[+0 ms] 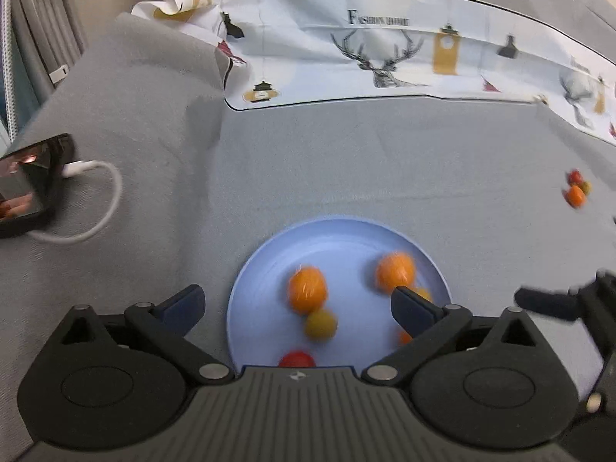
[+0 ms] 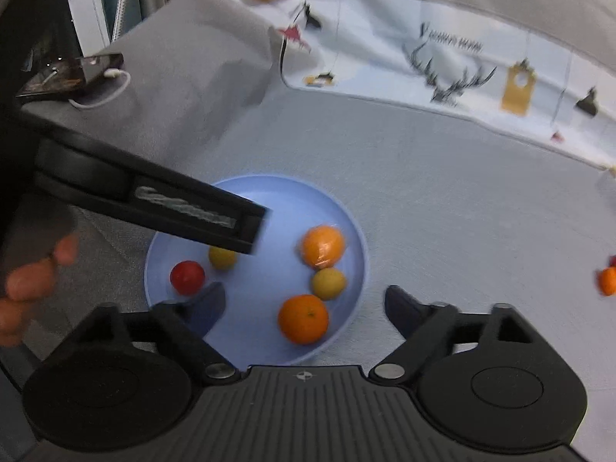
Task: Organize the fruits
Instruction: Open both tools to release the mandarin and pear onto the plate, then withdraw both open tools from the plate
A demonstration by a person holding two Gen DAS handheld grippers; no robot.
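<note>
A light blue plate (image 1: 269,254) (image 2: 269,200) sits on the grey cloth and holds several fruits: oranges (image 1: 308,288) (image 2: 322,246), a yellow fruit (image 1: 320,323) (image 2: 328,283) and a red fruit (image 1: 296,359) (image 2: 187,277). My left gripper (image 1: 298,308) is open and empty, jaws spread over the plate's near side. My right gripper (image 2: 304,304) is open and empty above the plate's near right rim. The left gripper's body (image 2: 154,200) crosses the right wrist view over the plate. A few loose fruits (image 1: 576,188) (image 2: 608,279) lie on the cloth to the right.
A printed white cloth with deer (image 1: 385,50) (image 2: 462,65) lies at the back. A phone (image 1: 27,184) (image 2: 69,73) with a white cable (image 1: 96,208) sits at the left on raised grey fabric. A hand (image 2: 30,281) shows at the left edge.
</note>
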